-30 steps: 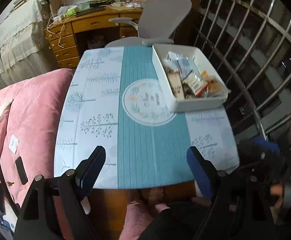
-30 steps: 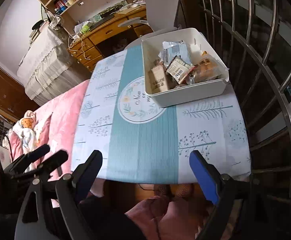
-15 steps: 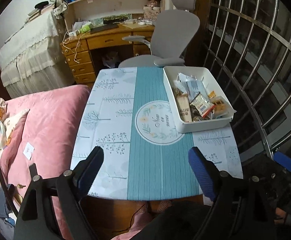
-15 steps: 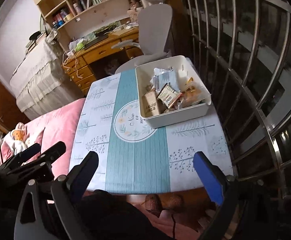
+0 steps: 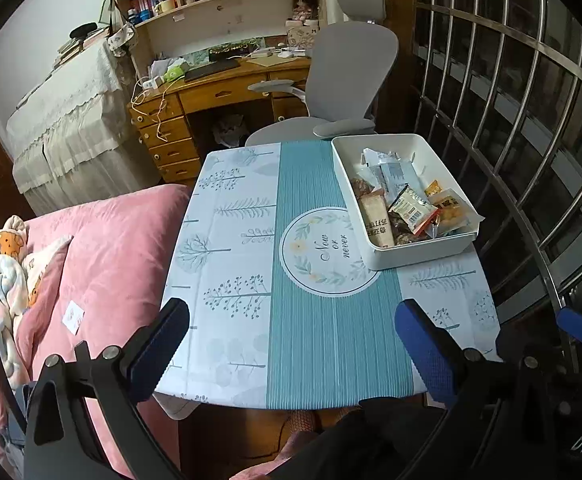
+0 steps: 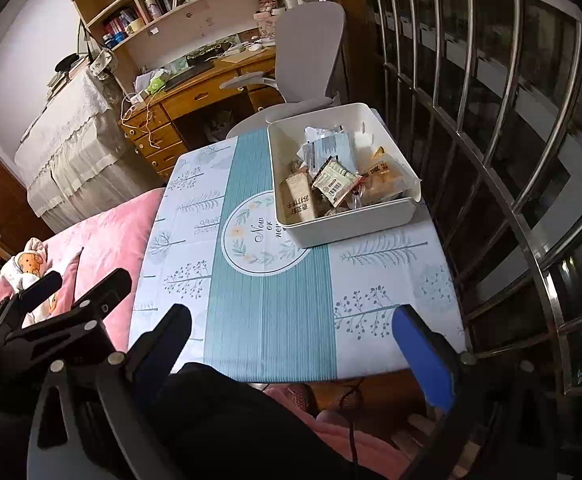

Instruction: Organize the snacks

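Observation:
A white bin point(image 5: 419, 256) holds several wrapped snacks point(image 5: 403, 204) at the far right of a small table with a teal and white cloth point(image 5: 311, 340). My left gripper point(image 5: 291, 312) hangs over the table's near edge, well short of the bin, its jaws opening with nothing between them. In the right wrist view the same bin point(image 6: 351, 220) and snacks point(image 6: 331, 180) lie ahead. My right gripper point(image 6: 291, 317) also hangs above the near edge, its jaws opening and empty. The left gripper's black frame point(image 6: 71, 304) shows at that view's left.
A pink quilted bed point(image 5: 91, 260) lies against the table's left side. Behind the table stand a grey office chair point(image 5: 347, 80) and a wooden desk point(image 5: 219, 92) with shelves. Metal window bars point(image 5: 531, 120) run along the right. A dark sleeve point(image 6: 231, 420) fills the bottom.
Both grippers have risen and tilted up, so more of the room shows and the table looks smaller. Both pairs of jaws stand wider apart. The bin has not moved.

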Tool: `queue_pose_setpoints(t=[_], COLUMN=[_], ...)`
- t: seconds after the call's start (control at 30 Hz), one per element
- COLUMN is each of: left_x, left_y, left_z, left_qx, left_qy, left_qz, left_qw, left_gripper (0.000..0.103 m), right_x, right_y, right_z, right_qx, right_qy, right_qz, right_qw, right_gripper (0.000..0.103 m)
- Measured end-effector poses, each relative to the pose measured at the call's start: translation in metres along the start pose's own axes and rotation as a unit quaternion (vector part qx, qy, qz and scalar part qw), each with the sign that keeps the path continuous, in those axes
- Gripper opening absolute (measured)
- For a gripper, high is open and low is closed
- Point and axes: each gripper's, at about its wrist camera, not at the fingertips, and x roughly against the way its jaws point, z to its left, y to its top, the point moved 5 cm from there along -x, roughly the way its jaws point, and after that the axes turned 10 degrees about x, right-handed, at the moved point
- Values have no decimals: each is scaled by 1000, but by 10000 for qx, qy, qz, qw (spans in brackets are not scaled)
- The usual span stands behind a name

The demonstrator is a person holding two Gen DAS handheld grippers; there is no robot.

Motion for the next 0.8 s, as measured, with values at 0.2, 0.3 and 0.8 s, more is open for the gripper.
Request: queue_pose_setpoints(t=[0.2, 0.3, 0.8], left_x=[-1, -1, -6], left_y=[3, 2, 15], left_z=[-4, -4, -4], left_qx=[-34, -32, 44], left_qy=[-17, -14, 30], left_qz=[-54, -49, -57], left_qw=[10000, 10000, 10000], left_gripper=[102, 102, 102], right_x=[0, -1, -10], right_y=[0, 1, 16], right_z=[1, 1, 0], right_qx=[20, 14, 102], right_qy=[-8, 4, 6], right_qz=[1, 12, 51], right_qw=[10000, 10000, 9999], right_gripper=[101, 101, 101])
